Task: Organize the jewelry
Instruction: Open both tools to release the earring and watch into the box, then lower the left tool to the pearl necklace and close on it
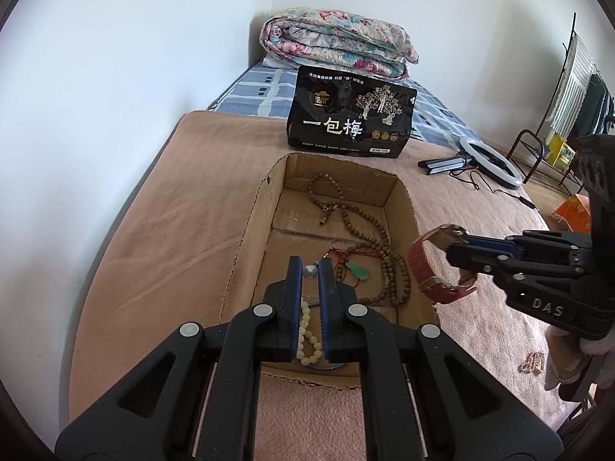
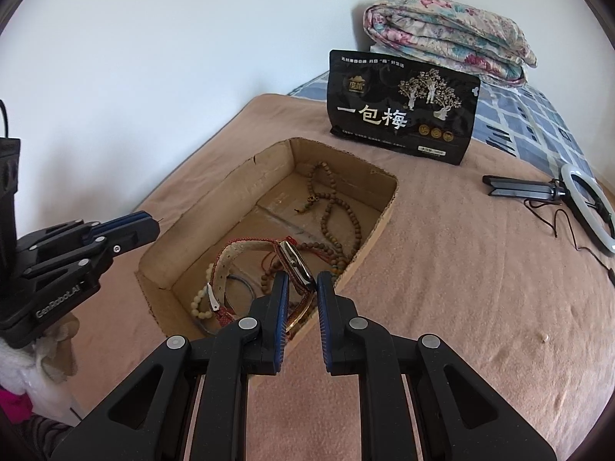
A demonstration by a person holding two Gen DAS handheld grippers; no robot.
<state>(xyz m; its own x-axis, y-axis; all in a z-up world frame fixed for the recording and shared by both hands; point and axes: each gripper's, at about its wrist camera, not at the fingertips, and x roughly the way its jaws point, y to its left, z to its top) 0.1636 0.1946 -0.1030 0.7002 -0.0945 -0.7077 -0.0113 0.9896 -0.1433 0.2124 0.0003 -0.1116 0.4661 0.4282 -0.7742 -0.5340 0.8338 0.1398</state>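
On the pink blanket (image 2: pixel 442 269), an open cardboard box (image 1: pixel 253 230) holds brown bead strands (image 1: pixel 369 238), a jade pendant (image 1: pixel 357 270) and a cream bead bracelet (image 1: pixel 309 336). The left gripper (image 1: pixel 309 269) hangs over the box, jaws a little apart around a grey bead (image 1: pixel 309 272); whether they pinch it is unclear. The right gripper (image 2: pixel 301 288), marked "DAS", clamps a red-strapped watch (image 1: pixel 430 269) above the box's right edge. Behind stands a black pouch (image 2: pixel 403 107) reading "一包梅". The left tool reads "GenRobot.AI".
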